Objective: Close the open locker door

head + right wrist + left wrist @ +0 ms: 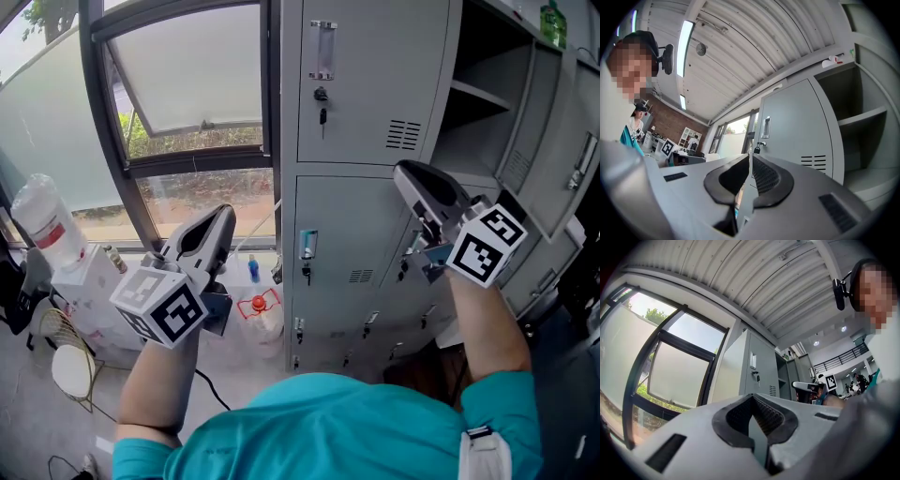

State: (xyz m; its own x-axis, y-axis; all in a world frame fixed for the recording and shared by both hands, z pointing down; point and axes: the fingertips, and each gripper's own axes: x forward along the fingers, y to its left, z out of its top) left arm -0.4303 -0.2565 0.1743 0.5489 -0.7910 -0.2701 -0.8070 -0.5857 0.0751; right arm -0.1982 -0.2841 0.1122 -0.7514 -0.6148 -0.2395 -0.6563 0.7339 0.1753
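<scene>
A bank of grey lockers (375, 122) stands in front of me. Its upper right compartment (483, 103) is open, with a shelf inside and its door (553, 150) swung out to the right. My right gripper (406, 172) is raised in front of the closed doors, just left of that opening; its jaws are shut with nothing between them (750, 157). The right gripper view shows the open compartment (862, 122) beside a closed door (792, 126). My left gripper (223, 216) is held up by the window, shut and empty (751, 398).
A dark-framed window (187, 84) fills the wall left of the lockers. Below it stand a big water bottle (42, 220), a white box and a red-capped item (258, 305). A green bottle (553, 23) sits on top of the lockers. People stand far off in the room.
</scene>
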